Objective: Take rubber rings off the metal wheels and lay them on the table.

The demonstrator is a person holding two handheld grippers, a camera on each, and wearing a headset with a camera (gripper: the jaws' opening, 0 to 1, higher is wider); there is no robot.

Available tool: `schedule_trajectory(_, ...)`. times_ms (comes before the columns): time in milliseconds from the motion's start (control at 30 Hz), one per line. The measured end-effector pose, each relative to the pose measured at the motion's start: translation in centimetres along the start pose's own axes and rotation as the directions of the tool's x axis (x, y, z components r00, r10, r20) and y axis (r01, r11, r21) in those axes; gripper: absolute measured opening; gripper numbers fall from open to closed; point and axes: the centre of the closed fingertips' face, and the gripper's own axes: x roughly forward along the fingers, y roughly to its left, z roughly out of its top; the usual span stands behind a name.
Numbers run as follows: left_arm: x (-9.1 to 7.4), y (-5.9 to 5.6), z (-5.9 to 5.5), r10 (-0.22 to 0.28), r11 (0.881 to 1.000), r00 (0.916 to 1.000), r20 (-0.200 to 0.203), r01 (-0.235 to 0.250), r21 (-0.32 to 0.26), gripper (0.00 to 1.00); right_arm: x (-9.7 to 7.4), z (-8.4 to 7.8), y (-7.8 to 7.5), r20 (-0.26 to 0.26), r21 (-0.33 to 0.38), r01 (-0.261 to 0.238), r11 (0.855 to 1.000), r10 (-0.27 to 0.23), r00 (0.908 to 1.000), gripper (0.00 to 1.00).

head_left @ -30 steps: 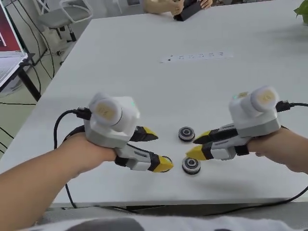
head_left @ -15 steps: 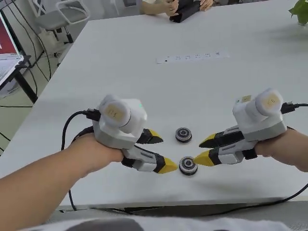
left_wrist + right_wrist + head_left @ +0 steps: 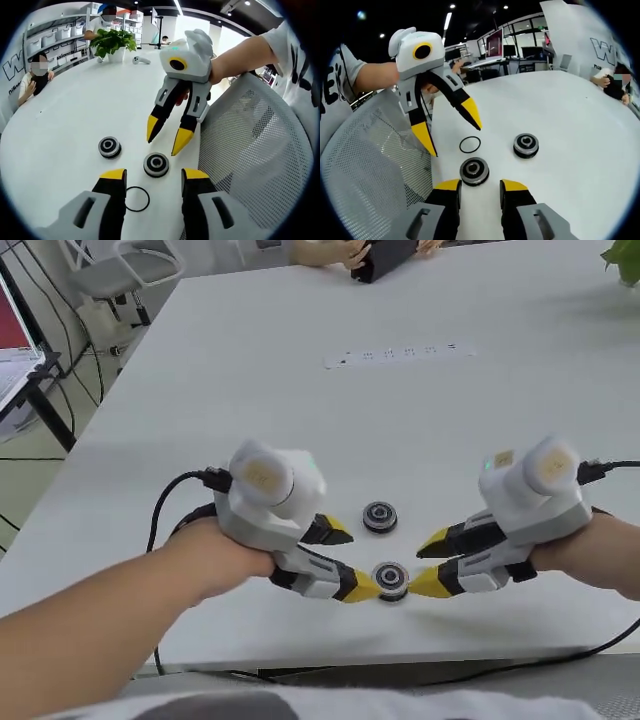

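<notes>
- The left hand-held gripper (image 3: 355, 560) and right hand-held gripper (image 3: 422, 562) have closed in from either side over the past second. Their lower yellow tips now flank the nearer metal wheel (image 3: 390, 580) by the table's (image 3: 300, 390) near edge.
- Both sets of jaws are spread, gripping nothing.
- The second wheel (image 3: 380, 517) sits just beyond.
- One loose rubber ring (image 3: 136, 199) lies flat near the left jaws; a grasp on the wheel seems imminent.

A white table (image 3: 250, 360) runs toward twelve, a power strip (image 3: 398, 353) lying on it. A chair (image 3: 118, 278) stands at ten, a plant (image 3: 626, 260) at two.
</notes>
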Motion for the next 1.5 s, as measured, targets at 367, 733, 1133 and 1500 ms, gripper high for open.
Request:
schedule_trajectory(367,1.3,-0.4,0.0,-0.022,1.0,0.9997,-0.014,0.022,0.014,0.34,0.8,-0.4,0.5,-0.026,-0.043,-0.026,0.999,0.025,0.9993,0.25)
schedule_trajectory(733,2.6,-0.8,-0.1,-0.045,0.999,0.9987,-0.025,0.045,0.016,0.26,1.0,-0.5,0.4,-0.026,-0.041,-0.029,0.999,0.028,0.9993,0.25)
schedule_trajectory(1133,3.3,-0.8,-0.6,-0.044,0.998,0.9982,-0.042,0.045,0.04,0.18,1.0,-0.6,0.3,-0.021,-0.03,-0.025,0.999,0.025,0.9995,0.25)
schedule_trajectory(1500,3.5,-0.6,-0.3,-0.016,0.997,0.999,-0.041,0.019,0.071,0.11,1.1,-0.6,0.5,-0.022,-0.026,-0.029,0.999,0.028,0.9994,0.25)
